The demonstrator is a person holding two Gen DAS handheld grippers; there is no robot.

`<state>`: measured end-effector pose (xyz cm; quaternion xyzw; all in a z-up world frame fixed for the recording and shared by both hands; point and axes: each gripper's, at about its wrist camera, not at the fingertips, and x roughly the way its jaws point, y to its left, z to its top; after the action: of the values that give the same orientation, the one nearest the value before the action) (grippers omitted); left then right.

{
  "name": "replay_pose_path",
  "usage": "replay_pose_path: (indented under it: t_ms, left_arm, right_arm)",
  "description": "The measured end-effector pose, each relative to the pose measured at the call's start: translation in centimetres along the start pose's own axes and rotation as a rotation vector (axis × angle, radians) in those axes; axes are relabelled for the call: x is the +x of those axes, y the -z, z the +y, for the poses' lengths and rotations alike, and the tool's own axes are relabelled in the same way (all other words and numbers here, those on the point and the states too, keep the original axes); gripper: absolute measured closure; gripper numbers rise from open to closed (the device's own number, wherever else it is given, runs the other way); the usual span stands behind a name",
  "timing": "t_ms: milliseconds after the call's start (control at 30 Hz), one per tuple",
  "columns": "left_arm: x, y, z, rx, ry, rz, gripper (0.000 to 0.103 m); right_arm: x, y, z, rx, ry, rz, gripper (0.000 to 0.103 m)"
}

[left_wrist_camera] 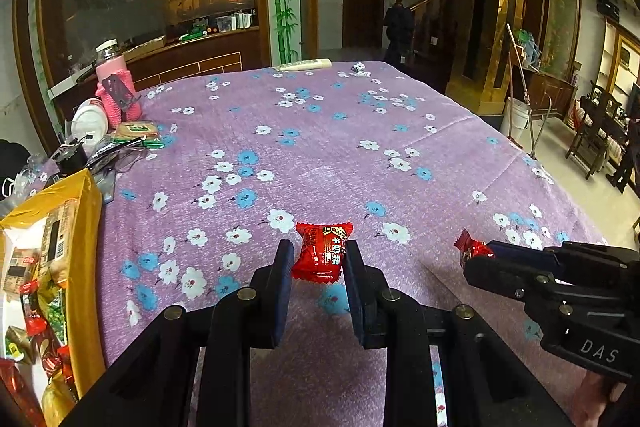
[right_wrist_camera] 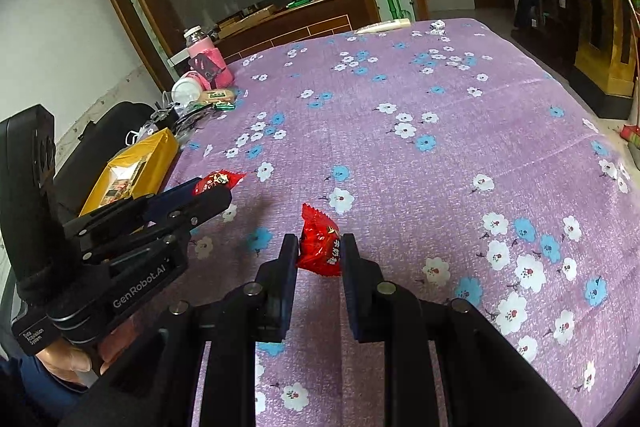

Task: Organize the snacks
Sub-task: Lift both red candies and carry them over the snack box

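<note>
Left tool (left_wrist_camera: 318, 255) pinches a red snack packet (left_wrist_camera: 321, 251) at lower centre; right tool (right_wrist_camera: 319, 249) pinches another red packet (right_wrist_camera: 320, 243) above the flowered purple counter (right_wrist_camera: 440, 131).

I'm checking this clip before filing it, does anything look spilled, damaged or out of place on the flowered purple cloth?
Nothing stands out. Each gripper holds one red foil candy packet: left gripper on one, right gripper on another. The yellow snack box sits upright at the table edge, and nothing looks spilled or torn.
</note>
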<state>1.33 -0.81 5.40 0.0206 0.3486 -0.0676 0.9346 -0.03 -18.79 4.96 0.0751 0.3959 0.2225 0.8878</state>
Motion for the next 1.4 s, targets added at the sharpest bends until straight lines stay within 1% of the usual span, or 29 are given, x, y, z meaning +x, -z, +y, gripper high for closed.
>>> replay_pose_path:
  t_ms: [433, 833, 1000, 1167, 1400]
  left_arm:
    - [-2.6, 1.0, 1.8, -0.02, -0.025, -0.038, 0.078]
    - [-4.8, 1.8, 5.0, -0.077, -0.044, -0.073, 0.078]
    - [-5.6, 2.3, 6.7, -0.111, -0.051, -0.083, 0.078]
    - [-6.6, 2.9, 8.9, -0.157, -0.06, -0.096, 0.078]
    - [-8.3, 4.0, 12.6, -0.223, -0.109, -0.121, 0.078]
  right_arm:
    - [-0.2, 0.1, 2.8, -0.047, -0.013, -0.002, 0.083]
    - [0.5, -0.2, 6.4, -0.115, -0.027, 0.015, 0.083]
    - [1.1, -0.4, 8.0, -0.142, -0.036, 0.023, 0.083]
    - [1.9, -0.8, 9.8, -0.162, -0.063, 0.035, 0.083]
    - [3.0, -1.2, 13.2, -0.219, -0.099, 0.05, 0.083]
